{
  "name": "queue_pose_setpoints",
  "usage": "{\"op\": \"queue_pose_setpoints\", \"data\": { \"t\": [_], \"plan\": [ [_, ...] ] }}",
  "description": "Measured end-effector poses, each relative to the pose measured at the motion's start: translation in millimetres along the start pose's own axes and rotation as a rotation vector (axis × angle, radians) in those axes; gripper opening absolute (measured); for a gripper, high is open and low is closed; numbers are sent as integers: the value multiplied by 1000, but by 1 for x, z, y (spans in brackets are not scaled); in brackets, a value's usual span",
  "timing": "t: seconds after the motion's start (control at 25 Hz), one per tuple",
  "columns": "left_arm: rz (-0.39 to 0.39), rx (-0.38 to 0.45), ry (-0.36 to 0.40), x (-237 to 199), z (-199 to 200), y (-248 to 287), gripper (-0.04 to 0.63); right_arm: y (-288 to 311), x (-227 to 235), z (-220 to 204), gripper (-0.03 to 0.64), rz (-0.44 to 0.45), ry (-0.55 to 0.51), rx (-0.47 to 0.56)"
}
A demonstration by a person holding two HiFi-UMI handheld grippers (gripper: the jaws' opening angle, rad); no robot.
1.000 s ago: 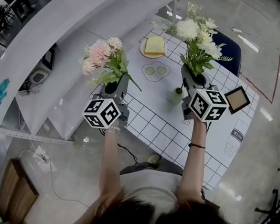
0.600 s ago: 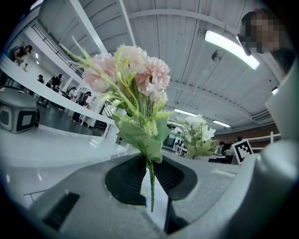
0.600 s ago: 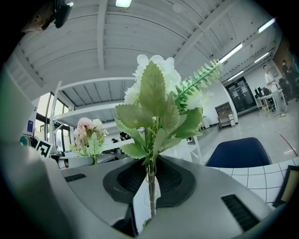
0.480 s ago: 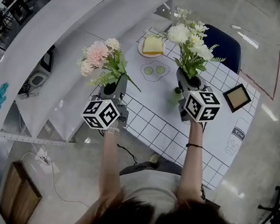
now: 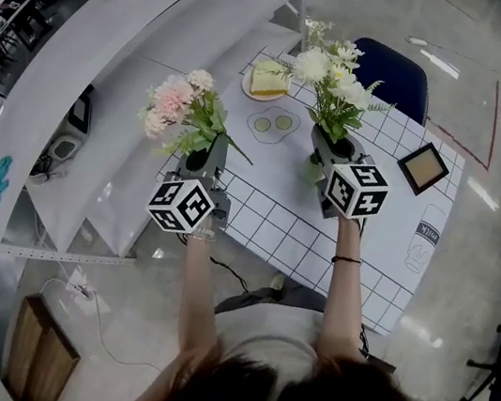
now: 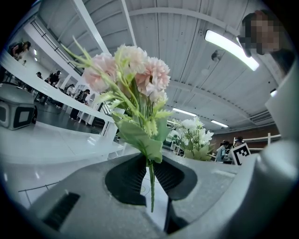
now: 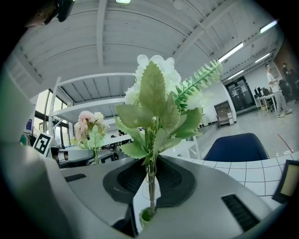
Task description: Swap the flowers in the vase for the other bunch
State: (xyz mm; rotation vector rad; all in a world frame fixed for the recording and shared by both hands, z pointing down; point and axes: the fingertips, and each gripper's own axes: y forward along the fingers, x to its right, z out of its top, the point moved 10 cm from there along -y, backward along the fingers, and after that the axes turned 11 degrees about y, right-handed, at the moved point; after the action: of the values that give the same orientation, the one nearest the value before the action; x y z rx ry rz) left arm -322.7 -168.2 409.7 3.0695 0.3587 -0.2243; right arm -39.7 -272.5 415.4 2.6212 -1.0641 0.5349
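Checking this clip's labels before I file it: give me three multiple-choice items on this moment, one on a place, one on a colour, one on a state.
1. In the head view, where does the picture frame lie?
A. On the checked table, near its right edge
B. On the white shelf
C. On the blue chair

2. What colour is the flower bunch in the left gripper?
A. White
B. Pink
C. Yellow

3. How do the jaws of the right gripper stand?
A. Wide apart, empty
B. Closed on the stems of the white bunch
C. Closed on a plate's rim

Key: 1 A, the frame sits on the grid cloth by that edge. 2 B, pink blooms rise from its jaws. 3 B, the pads pinch the stems above the green vase.
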Motion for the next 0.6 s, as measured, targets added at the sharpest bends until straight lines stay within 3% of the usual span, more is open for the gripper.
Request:
{"op": "queue_pose_setpoints", "data": {
  "t": [0.6],
  "plan": [
    [-22, -11, -2, -4, -5, -4, 54, -3, -2, -26, 51, -20, -43, -6]
  ]
}}
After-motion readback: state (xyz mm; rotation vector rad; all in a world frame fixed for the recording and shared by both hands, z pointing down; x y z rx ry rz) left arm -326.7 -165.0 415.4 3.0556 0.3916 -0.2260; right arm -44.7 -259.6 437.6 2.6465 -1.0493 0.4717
